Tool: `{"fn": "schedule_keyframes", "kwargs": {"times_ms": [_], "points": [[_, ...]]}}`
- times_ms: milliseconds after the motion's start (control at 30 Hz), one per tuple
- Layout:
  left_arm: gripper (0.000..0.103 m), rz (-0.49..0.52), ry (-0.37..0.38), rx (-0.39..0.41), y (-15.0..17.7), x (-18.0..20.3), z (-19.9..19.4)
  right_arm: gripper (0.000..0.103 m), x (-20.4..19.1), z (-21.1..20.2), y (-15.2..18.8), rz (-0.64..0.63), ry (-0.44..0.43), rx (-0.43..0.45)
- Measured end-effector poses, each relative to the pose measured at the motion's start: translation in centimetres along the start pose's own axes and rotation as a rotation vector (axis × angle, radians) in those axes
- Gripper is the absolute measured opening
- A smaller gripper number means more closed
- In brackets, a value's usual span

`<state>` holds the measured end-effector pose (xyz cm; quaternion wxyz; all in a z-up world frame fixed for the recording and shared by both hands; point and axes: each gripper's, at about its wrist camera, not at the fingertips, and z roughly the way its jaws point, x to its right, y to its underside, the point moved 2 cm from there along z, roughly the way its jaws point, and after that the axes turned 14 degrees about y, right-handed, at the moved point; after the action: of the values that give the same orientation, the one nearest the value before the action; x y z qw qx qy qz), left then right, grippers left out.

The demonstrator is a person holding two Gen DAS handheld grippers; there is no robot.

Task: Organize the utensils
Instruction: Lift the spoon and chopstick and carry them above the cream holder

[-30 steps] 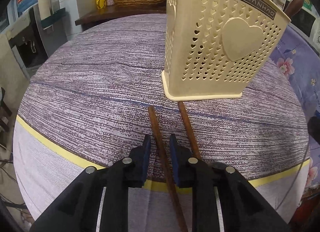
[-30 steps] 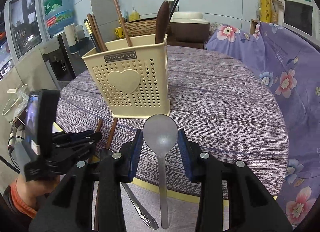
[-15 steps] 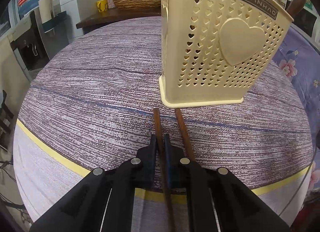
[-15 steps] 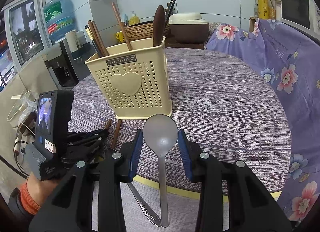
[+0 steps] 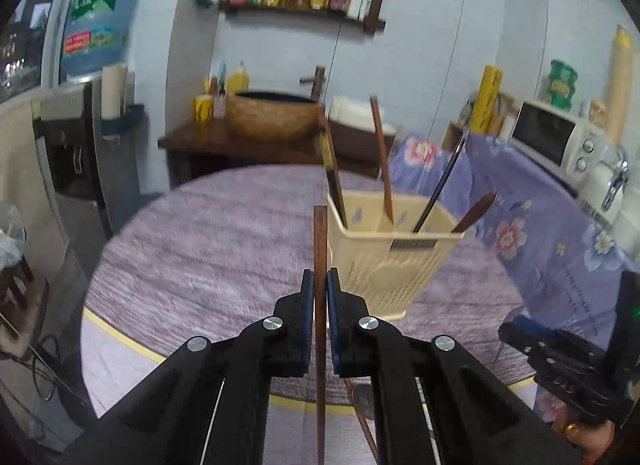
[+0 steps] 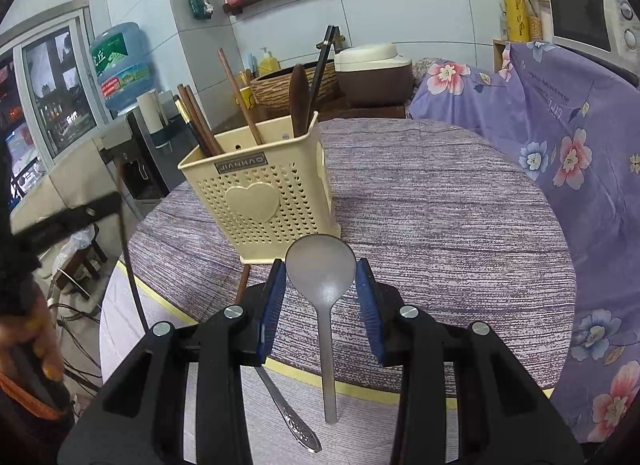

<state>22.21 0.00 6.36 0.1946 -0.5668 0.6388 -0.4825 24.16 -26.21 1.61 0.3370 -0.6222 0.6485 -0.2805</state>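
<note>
My left gripper (image 5: 319, 277) is shut on a brown chopstick (image 5: 320, 237) and holds it in the air, tip forward, just left of the cream utensil caddy (image 5: 384, 265). A second chopstick (image 5: 362, 421) lies on the table below it. In the right wrist view my right gripper (image 6: 320, 265) is shut on the bowl of a grey plastic spoon (image 6: 329, 345), in front of the caddy (image 6: 256, 201). The caddy holds several chopsticks and a dark wooden spoon (image 6: 300, 101). A metal spoon (image 6: 280, 397) lies under the right gripper.
The round table (image 6: 440, 225) has a purple striped cloth with a yellow band at its near edge. A floral purple cover (image 6: 560, 125) rises at the right. Behind the table stand a wicker basin (image 5: 272, 117), a rice cooker (image 6: 372, 73) and a water dispenser (image 5: 96, 57).
My left gripper closed on the left chopstick and lifted it off the table, well above the caddy's base. The right gripper drifted slightly with the spoon still in it.
</note>
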Motion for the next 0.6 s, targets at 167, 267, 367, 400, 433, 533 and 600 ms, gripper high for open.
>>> {"fn": "schedule_keyframes", "kwargs": {"times_ms": [167,267,367,400,433,533,600], "points": [[0.008,0.007,0.008,0.038,-0.8,-0.3,-0.8,0.037,0.5,-0.3,-0.6,0.030,-0.014,0.007],[0.008,-0.010,0.015,0.044,-0.9,-1.0,-0.5,0.037,0.4,-0.4,-0.7,0.024,-0.009,0.013],[0.008,-0.017,0.024,0.046,-0.9,-1.1,-0.6,0.037,0.3,-0.5,-0.8,0.021,-0.011,0.017],[0.008,-0.018,0.029,0.046,-0.9,-1.1,-0.7,0.037,0.2,-0.6,-0.8,0.019,-0.010,0.019],[0.008,-0.020,0.036,0.046,-0.9,-1.1,-0.9,0.037,0.3,-0.6,-0.9,0.018,-0.012,0.019],[0.008,-0.024,0.058,0.053,-1.2,-1.1,-1.4,0.037,0.3,-0.6,-1.3,0.026,-0.043,0.014],[0.008,-0.019,0.075,0.063,-1.7,-0.9,-1.8,0.037,0.1,-0.8,-2.1,0.027,-0.067,0.022]]}}
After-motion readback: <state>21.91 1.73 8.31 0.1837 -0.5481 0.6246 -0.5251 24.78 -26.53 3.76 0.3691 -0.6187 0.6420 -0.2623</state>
